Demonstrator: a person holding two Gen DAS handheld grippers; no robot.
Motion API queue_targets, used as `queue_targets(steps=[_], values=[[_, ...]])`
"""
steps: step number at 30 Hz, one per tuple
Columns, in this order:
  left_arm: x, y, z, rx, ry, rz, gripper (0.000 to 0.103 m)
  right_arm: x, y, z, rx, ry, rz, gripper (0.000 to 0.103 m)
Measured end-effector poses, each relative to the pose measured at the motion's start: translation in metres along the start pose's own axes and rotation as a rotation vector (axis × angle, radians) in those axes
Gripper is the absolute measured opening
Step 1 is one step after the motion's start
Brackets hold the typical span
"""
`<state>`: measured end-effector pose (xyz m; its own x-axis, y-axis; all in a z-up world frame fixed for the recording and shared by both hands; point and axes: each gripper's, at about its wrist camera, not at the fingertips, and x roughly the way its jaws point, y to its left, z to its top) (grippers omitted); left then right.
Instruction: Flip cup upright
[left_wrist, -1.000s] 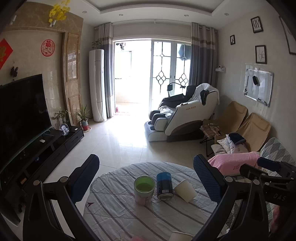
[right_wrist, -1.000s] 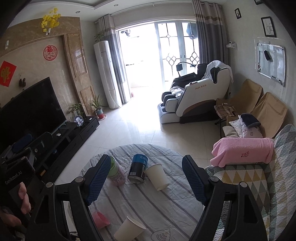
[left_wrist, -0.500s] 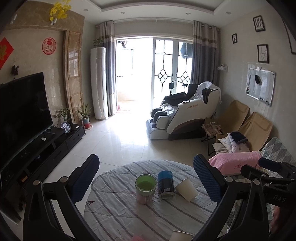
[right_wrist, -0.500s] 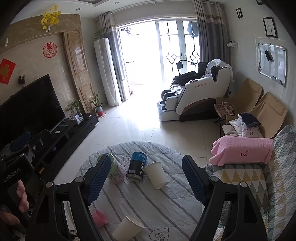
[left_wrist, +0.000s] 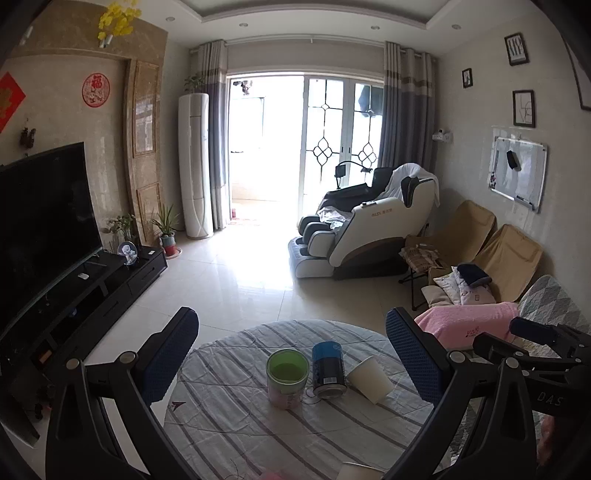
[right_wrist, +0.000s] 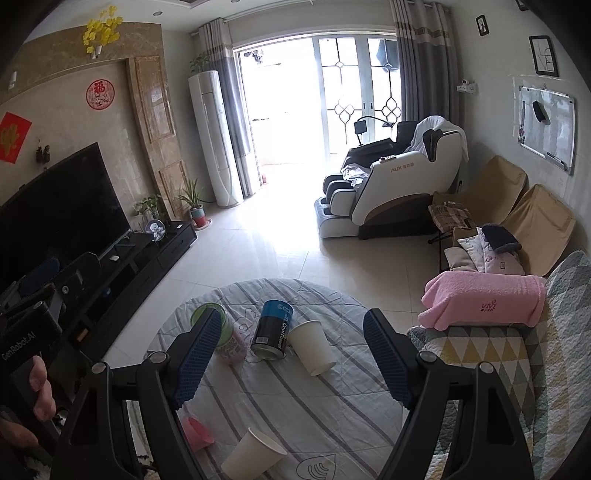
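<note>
A white paper cup (right_wrist: 312, 347) stands upside down, tilted, on the striped round table (right_wrist: 295, 406), next to a blue can; it also shows in the left wrist view (left_wrist: 369, 378). A second white paper cup (right_wrist: 253, 456) lies on its side near the front edge; its rim shows at the bottom of the left wrist view (left_wrist: 356, 472). My left gripper (left_wrist: 291, 358) is open and empty above the table. My right gripper (right_wrist: 291, 354) is open and empty, with the upside-down cup framed between its fingers but farther off.
A blue can (right_wrist: 272, 328) and a pink tub with a green lid (right_wrist: 221, 332) stand by the far cup. A small pink cup (right_wrist: 195, 432) lies at the front left. A sofa with a pink towel (right_wrist: 484, 299) borders the table's right side.
Both grippers have drifted slightly; the table objects sit a little lower and farther in the views. Nothing on the table has moved, and both grippers stay open.
</note>
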<state>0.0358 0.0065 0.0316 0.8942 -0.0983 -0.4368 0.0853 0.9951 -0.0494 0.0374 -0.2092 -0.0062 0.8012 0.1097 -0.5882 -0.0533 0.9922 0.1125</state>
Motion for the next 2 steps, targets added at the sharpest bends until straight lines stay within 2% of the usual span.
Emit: queue_targets(steps=[2], values=[[0.0013, -0.0002, 0.0001, 0.005, 0.001, 0.007, 0.103, 0.0011, 0.0000, 0.0000, 0.000, 0.005, -0.001, 0.080]])
